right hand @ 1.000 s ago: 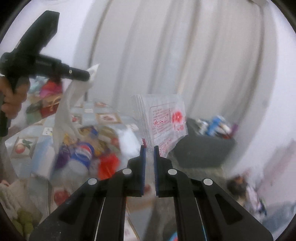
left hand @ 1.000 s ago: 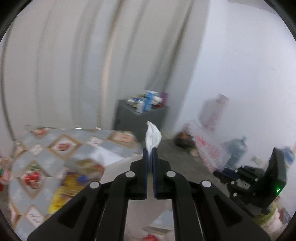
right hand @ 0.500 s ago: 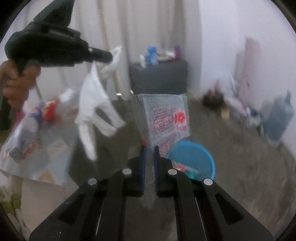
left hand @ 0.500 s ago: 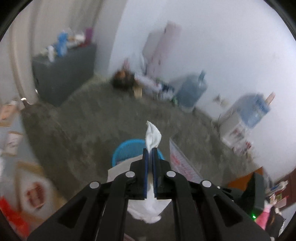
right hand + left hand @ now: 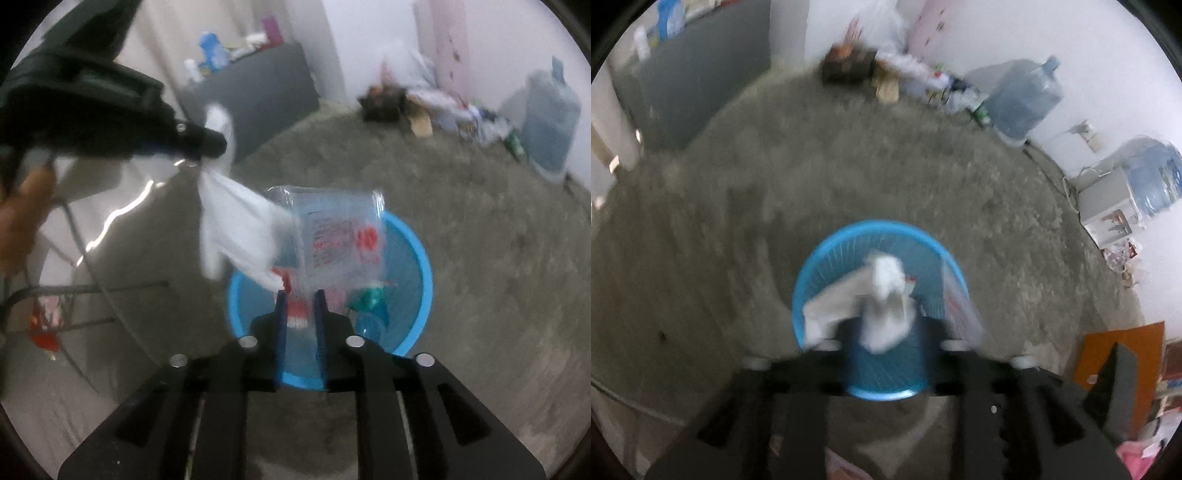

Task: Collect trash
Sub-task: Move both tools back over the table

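Trash in two pieces, both over the blue bin [image 5: 421, 258], which stands on the grey floor directly beneath and ahead of both tools. Left gripper [image 5: 886, 332]: jaws opening, crumpled white tissue [image 5: 884, 295] between them but pads no longer seen pressing on it; frame blurred, so contact uncertain. In the right wrist view the tissue hangs long and limp from that gripper's tip, tail trailing down toward the bin mouth. Right gripper [image 5: 300, 299]: jaws opening, blue pads apart, clear plastic wrapper [image 5: 332, 240] with red print standing up between them, lower edge in the gap, not clamped as far as shows. Wrapper is thin, glossy, creased, roughly rectangular, long axis upright. Tissue soft, matte, light. Bin round, ribbed plastic, open-topped, already holding some scraps — a green piece and red-and-white bits. Judgement: release step; both pieces need only fall straight down. Tissue hangs toward the bin's near-left rim, so it could drape over the edge; wrapper sits more centrally.
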The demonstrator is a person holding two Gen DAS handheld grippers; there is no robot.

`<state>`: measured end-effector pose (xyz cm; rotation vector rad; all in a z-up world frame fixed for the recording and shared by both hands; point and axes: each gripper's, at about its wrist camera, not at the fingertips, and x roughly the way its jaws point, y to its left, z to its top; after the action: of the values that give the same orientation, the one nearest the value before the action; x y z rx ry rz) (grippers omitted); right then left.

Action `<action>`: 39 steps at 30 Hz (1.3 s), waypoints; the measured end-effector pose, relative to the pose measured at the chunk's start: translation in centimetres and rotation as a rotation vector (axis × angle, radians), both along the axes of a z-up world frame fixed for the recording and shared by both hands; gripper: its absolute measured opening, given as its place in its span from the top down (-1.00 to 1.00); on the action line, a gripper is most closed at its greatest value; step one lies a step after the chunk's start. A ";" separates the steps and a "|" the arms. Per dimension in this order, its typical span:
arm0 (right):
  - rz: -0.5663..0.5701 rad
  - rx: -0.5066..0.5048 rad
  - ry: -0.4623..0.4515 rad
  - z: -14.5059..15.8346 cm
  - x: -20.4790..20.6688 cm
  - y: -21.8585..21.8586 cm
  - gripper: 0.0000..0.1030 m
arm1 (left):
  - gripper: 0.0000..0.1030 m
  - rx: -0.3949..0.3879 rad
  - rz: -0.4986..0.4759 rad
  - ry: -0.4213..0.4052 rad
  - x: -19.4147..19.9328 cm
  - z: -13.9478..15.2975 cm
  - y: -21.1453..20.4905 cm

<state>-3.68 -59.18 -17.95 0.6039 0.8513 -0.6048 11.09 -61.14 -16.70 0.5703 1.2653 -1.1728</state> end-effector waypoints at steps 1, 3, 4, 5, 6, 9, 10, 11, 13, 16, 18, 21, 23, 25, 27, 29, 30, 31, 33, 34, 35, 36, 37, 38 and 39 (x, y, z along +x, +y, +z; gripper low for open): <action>-0.008 -0.002 0.006 -0.4 0.2 -0.1 0.30 | 0.02 0.005 0.017 0.015 0.2 -0.4 0.1; -0.023 0.003 0.001 -0.4 -0.4 0.0 0.12 | 0.01 0.010 0.035 0.032 0.5 -0.8 0.7; -0.029 0.010 -0.011 -0.3 -0.6 -0.1 0.08 | -0.01 0.014 0.039 0.040 0.6 -0.8 0.9; -0.035 0.010 -0.018 -0.2 -0.8 -0.2 0.03 | -0.01 0.012 0.038 0.040 0.6 -0.5 1.1; -0.041 0.008 -0.020 -0.2 -0.9 -0.1 -0.02 | -0.03 0.006 0.038 0.035 0.7 -0.2 1.3; -0.061 0.005 -0.025 -0.1 -1.8 0.0 -0.06 | -0.06 -0.013 0.043 0.004 0.7 1.1 1.5; -0.069 0.004 -0.026 0.0 -2.2 0.0 -0.07 | -0.07 -0.023 0.041 -0.001 0.6 1.7 1.6; -0.075 0.002 -0.029 0.2 -2.6 0.4 -0.09 | -0.08 -0.031 0.039 -0.006 0.5 2.2 1.9; -0.085 -0.002 -0.034 0.5 -2.8 0.8 -0.12 | -0.10 -0.054 0.034 -0.030 0.2 3.8 2.5; -0.088 -0.026 -0.050 2.1 -3.4 1.6 -0.19 | -0.14 -0.086 0.028 -0.065 -0.3 6.0 3.5; -0.089 -0.046 -0.064 2.9 -3.6 2.0 -0.22 | -0.14 -0.108 0.041 -0.103 -0.7 7.9 5.1; -0.092 -0.075 -0.088 4.7 -3.9 2.9 -0.24 | -0.14 -0.133 0.061 -0.144 -1.5 10.4 7.5; -0.089 -0.087 -0.104 6.1 -4.1 4.0 -0.24 | -0.14 -0.156 0.067 -0.173 -2.0 12.0 9.4; -0.085 -0.104 -0.119 7.3 -4.2 5.0 -0.24 | -0.14 -0.193 0.076 -0.197 -2.5 13.9 11.7; -0.072 -0.123 -0.139 8.4 -4.1 5.9 -0.24 | -0.14 -0.250 0.084 -0.216 -2.9 16.2 15.1; -0.060 -0.146 -0.163 9.6 -3.9 6.9 -0.24 | -0.16 -0.287 0.100 -0.239 -3.1 17.7 18.0; -0.051 -0.155 -0.177 10.2 -3.7 7.6 -0.25 | -0.17 -0.303 0.107 -0.251 -3.1 18.4 19.5; -0.032 -0.162 -0.194 11.0 -3.4 8.4 -0.25 | -0.18 -0.320 0.116 -0.264 -3.0 19.2 21.4; 0.001 -0.177 -0.211 11.9 -2.7 9.6 -0.26 | -0.18 -0.345 0.157 -0.303 -2.7 20.5 25.7; 0.025 -0.185 -0.212 12.4 -2.2 10.5 -0.26 | -0.19 -0.355 0.180 -0.316 -2.5 21.0 27.8; 0.048 -0.193 -0.213 12.8 -1.7 11.3 -0.26 | -0.19 -0.360 0.203 -0.325 -2.2 21.3 29.6; 0.068 -0.200 -0.217 13.1 -1.3 12.0 -0.26 | -0.19 -0.367 0.238 -0.338 -1.7 21.6 32.1; 0.096 -0.207 -0.221 13.5 -0.7 13.0 -0.26 | -0.19 -0.368 0.273 -0.348 -1.3 21.9 34.3; 0.122 -0.214 -0.224 13.9 -0.1 13.9 -0.26 | -0.19 -0.367 0.304 -0.362 -0.9 22.0 36.0; 0.138 -0.220 -0.229 14.3 0.4 14.7 -0.26 | -0.19 -0.366 0.338 -0.381 -0.6 22.0 37.8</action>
<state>-3.31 -44.52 -3.68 0.4017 0.5967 -0.4849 10.45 -23.30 5.34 0.2744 0.7605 -0.9257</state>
